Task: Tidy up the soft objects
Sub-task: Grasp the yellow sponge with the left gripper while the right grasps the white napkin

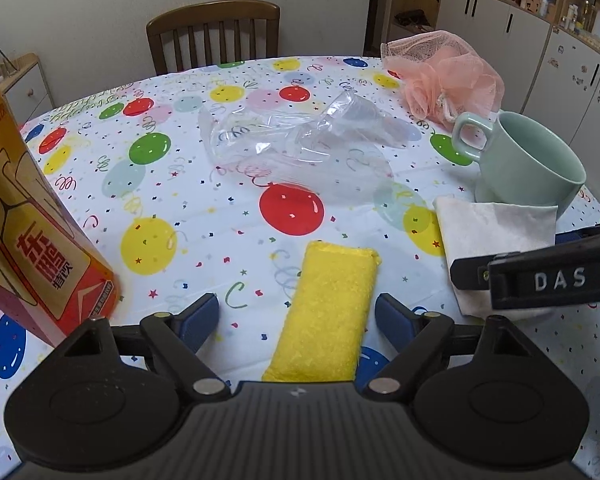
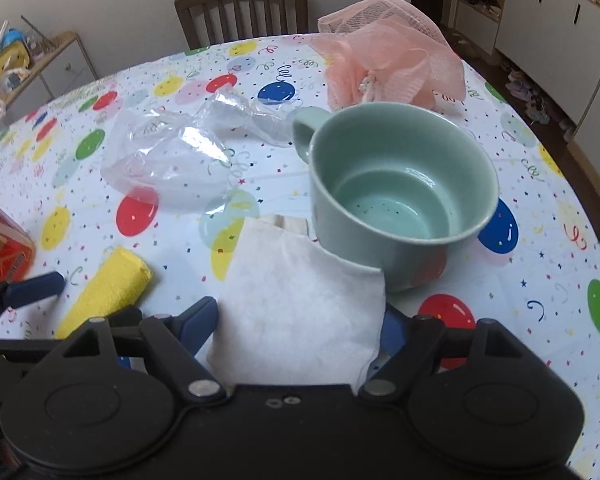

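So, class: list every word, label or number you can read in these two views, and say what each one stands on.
"DAS": raised white letters on the right tool's black finger, seen from the left wrist view.
"东鹏" with "特饮" beside it: large red and smaller dark characters on the orange drink carton.
Other print on the carton, along its top and bottom edges: too small or cut off to read.
Nothing readable on the mint cup, the table items or the background shelves.
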A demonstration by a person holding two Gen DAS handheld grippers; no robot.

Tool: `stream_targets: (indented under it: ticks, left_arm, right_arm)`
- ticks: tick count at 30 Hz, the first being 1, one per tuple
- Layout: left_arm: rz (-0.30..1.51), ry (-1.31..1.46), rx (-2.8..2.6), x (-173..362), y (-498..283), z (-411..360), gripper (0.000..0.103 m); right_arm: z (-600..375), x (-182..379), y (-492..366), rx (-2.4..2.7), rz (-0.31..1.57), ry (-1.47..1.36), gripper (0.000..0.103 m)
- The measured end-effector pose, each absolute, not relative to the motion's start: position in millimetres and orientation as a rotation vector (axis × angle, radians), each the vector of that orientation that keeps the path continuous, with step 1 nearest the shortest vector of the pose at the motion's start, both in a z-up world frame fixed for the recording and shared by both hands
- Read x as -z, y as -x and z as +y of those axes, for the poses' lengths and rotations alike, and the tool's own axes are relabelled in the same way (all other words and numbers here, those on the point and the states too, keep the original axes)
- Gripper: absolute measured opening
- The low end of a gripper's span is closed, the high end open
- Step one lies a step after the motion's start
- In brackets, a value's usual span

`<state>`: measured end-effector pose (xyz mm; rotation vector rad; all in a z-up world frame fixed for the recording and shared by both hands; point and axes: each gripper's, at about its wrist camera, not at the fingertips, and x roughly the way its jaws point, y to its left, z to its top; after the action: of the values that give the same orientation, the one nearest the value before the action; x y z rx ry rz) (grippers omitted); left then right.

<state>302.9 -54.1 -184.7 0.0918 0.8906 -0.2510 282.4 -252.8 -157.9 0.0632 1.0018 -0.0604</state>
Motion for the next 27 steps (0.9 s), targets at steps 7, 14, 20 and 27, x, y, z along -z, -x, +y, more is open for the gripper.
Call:
stream_targets:
  ticks: [7, 14, 20, 27]
  left_arm:
    - [0.874, -0.122, 0.260, 183, -302, -58, 0.063]
    - [0.887, -0.108, 0.275, 180, -300, -61, 0.041]
    - [0.907, -0.077, 0.271, 177, -298, -57, 0.040]
    - [0.926, -0.043, 0.238, 174, -293, -46, 0.040]
  right_arm:
    - [-248, 158, -279, 0.078, 1.003, -0.032, 0.073]
    - [-243, 154, -268, 0.068, 1.007, -0.019, 0.048]
    - [-242, 148, -256, 0.062, 1.000, -0.012, 0.027]
    - [-245, 134, -240, 0.040, 0.971, -0.041, 0.016]
